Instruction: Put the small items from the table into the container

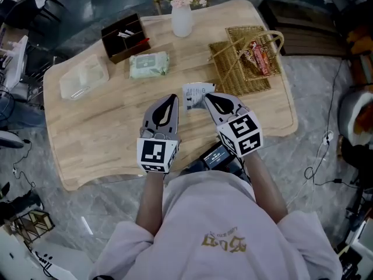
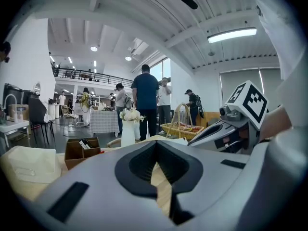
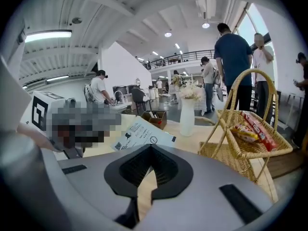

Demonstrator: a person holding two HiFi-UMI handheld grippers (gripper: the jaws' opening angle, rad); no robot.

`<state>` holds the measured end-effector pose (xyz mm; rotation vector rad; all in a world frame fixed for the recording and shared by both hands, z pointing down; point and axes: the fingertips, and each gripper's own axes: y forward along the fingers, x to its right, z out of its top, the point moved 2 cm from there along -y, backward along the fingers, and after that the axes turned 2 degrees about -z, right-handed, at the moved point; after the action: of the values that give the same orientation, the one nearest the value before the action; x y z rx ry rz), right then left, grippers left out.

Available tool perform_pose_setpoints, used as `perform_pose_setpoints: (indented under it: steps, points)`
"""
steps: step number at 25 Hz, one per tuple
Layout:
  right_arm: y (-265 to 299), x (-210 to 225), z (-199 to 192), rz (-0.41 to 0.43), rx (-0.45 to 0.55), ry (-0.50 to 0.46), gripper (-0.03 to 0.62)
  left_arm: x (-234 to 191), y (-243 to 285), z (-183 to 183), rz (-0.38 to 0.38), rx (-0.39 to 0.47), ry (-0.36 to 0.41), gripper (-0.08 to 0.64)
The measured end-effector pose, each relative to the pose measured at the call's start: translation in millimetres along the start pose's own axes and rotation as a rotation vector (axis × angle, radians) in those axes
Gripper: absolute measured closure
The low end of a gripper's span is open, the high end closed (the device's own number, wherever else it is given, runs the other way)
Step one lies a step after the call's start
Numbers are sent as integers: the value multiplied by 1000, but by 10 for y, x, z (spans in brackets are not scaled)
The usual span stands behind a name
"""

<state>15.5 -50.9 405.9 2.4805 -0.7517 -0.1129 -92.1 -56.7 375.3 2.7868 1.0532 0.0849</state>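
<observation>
Entry, left to right:

- Clear lidded tub [image 1: 84, 77]: far left of the table, looks empty.
- Brown box [image 1: 124, 37]: back left, small bits inside that I cannot make out.
- Wipes pack [image 1: 149, 65]: flat on the wood, long axis across the table. It lies ahead and left of my left gripper [image 1: 172, 101], well apart. That gripper is closed, tips together, with only bare wood seen through the gap.
- White vase [image 1: 182, 20]: back centre, with flowers.
- Printed card [image 1: 198, 94]: just beyond the tips of my right gripper [image 1: 208, 100], a little to their left. Its longer side seems to run across my front, slightly skewed. I cannot tell if the tips touch it. The jaws are fully closed with nothing seen between the pads. The right hand is nearer the card; I judge it takes the card first.
- Wicker basket [image 1: 233, 77]: right, handle up, snack packets [image 1: 259, 57] already inside. Probably the container. It sits ahead and right of the card, near it.
- Surface: pale wooden table [image 1: 105, 139], rounded corners.
- Room: grey stone-look floor, trailing cables; open hall with people standing beyond
</observation>
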Motion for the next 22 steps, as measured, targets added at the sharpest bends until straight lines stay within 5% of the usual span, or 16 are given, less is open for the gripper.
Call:
perform_pose_setpoints:
  steps: [22]
  points:
    - [-656,1115,328,-121,112,54,574,554,923,454,-104,50,26,565]
